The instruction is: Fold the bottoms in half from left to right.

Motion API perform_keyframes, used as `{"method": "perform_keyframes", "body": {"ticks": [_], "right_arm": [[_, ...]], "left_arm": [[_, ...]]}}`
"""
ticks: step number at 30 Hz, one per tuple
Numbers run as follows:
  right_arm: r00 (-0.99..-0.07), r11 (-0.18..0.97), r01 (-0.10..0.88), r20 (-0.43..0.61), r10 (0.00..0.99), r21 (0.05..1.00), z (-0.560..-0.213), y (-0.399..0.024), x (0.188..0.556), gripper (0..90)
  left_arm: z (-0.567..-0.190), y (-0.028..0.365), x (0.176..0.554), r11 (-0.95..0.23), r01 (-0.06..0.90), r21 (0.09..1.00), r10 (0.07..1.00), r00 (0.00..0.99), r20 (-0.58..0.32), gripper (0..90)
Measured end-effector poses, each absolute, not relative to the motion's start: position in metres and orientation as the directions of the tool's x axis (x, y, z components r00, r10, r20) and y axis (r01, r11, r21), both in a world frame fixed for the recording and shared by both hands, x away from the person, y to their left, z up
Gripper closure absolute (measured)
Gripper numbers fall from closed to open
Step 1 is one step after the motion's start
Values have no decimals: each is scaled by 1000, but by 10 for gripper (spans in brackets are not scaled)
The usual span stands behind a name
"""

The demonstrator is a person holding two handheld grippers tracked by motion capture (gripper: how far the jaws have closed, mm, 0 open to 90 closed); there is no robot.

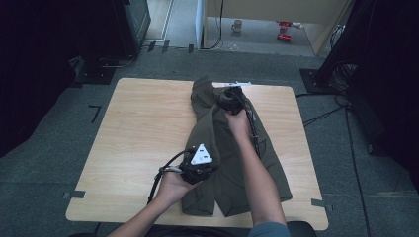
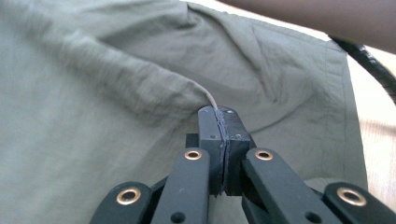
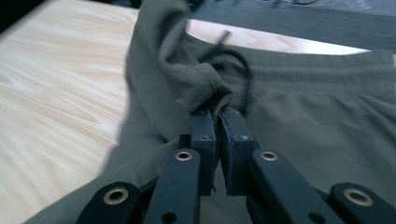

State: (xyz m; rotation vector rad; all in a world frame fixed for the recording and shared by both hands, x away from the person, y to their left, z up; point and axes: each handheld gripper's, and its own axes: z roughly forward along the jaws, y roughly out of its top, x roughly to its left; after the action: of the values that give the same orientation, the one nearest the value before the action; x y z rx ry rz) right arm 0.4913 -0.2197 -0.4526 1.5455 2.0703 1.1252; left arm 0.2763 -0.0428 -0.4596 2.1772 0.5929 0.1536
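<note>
Light wooden table (image 1: 143, 128) standing on grey carpeted floor (image 1: 49, 163), tape marks (image 1: 95, 112) lying beside it. Mug (image 1: 237, 25) sitting on floor beyond far edge, red objects (image 1: 284, 29) lying nearby. Black cables (image 1: 321, 116) trailing at right.

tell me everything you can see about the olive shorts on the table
The olive shorts are thin, wrinkled woven cloth with a gathered elastic waistband and a dark drawstring. They lie lengthwise on the wooden table, waistband at the far edge, hems toward the person, one side folded over the other. The left gripper pinches a fabric edge near the hem; the right gripper clamps the waistband fold.
</note>
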Motion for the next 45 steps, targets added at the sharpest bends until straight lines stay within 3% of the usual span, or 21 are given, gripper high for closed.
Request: {"method": "perform_keyframes", "body": {"ticks": [7, 11, 20, 37, 42, 45], "right_arm": [[-319, 156, 699, 108, 942, 698, -471, -243, 489, 842], [-312, 179, 727, 87, 946, 663, -485, -247, 487, 840], [-317, 209, 750, 64, 946, 628, -498, -247, 486, 839], [-347, 216, 717, 71, 935, 663, -504, -217, 484, 847], [-354, 198, 715, 104, 929, 670, -505, -207, 483, 847], [-364, 196, 718, 121, 923, 668, -505, -203, 483, 843]], "left_arm": [[-484, -54, 287, -587, 398, 705, 454, 883, -121, 900], [-497, -52, 293, -630, 405, 663, 472, 877, -87, 900], [-500, -32, 304, -629, 431, 646, 497, 863, -92, 900], [-497, 59, 348, -545, 563, 622, 681, 730, -64, 900], [-496, 80, 357, -535, 578, 616, 728, 686, -11, 900], [-495, 89, 361, -497, 610, 618, 749, 661, -49, 900]]}}
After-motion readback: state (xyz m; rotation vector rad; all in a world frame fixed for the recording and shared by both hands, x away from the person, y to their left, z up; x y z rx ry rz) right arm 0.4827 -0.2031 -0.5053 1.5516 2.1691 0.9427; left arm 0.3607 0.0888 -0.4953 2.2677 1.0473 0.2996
